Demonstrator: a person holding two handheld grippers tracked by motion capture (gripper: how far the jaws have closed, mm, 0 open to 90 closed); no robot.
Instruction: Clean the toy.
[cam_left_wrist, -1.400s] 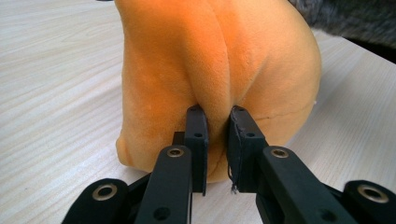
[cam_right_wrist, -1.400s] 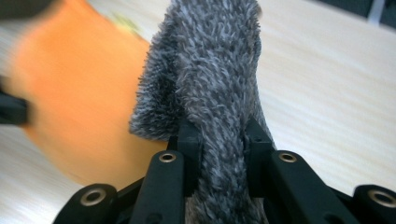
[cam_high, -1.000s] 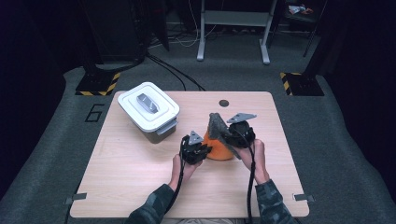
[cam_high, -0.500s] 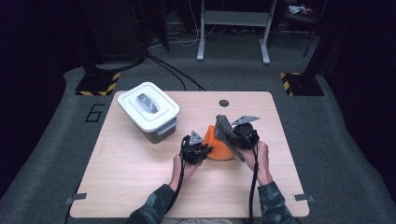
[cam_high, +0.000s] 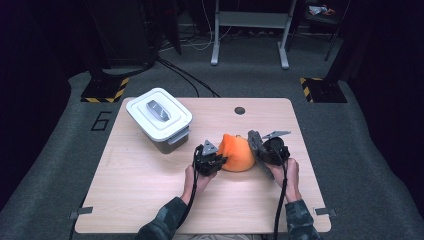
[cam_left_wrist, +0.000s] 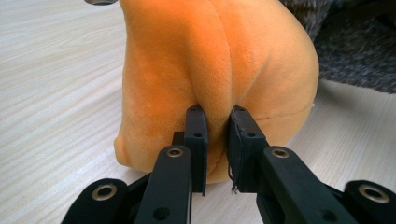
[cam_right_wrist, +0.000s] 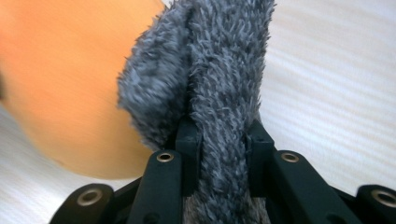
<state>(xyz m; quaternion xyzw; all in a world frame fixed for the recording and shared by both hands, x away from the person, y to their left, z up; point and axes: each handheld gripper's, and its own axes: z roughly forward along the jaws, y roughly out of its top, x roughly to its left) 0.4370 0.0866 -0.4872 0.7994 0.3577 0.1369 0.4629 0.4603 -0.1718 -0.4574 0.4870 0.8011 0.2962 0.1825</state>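
Nearest me, I had two forearms in patterned sleeves coming in over the near edge of the worktop (cam_high: 150, 200), one gripper in each hand. My left gripper (cam_high: 216, 161) was clenched on a pinch of the one orange plush piece (cam_high: 236, 152); in the left gripper view its pads (cam_left_wrist: 196, 133) dug into a fold low on that soft orange body (cam_left_wrist: 205, 70). My right gripper (cam_high: 261, 150) was grasping the one grey fuzzy piece (cam_high: 254, 142), and in the right gripper view the grey pile (cam_right_wrist: 219, 93) ran up between the two jaws and stood above them, with the orange body (cam_right_wrist: 60, 88) just to its left, touching it.

The orange plush sat right of the worktop's middle, between the two grippers, resting on the wood. It was a rounded mound, so I could not make out a clear long axis; its narrower top pointed up and slightly far. The grey piece was a narrow strip, its long axis running near to far along the orange body's right side.

Farther off to the left stood one lidded white bin (cam_high: 159, 119) with a grey handle on its lid. One dark round hole (cam_high: 239, 110) lay near the far edge.
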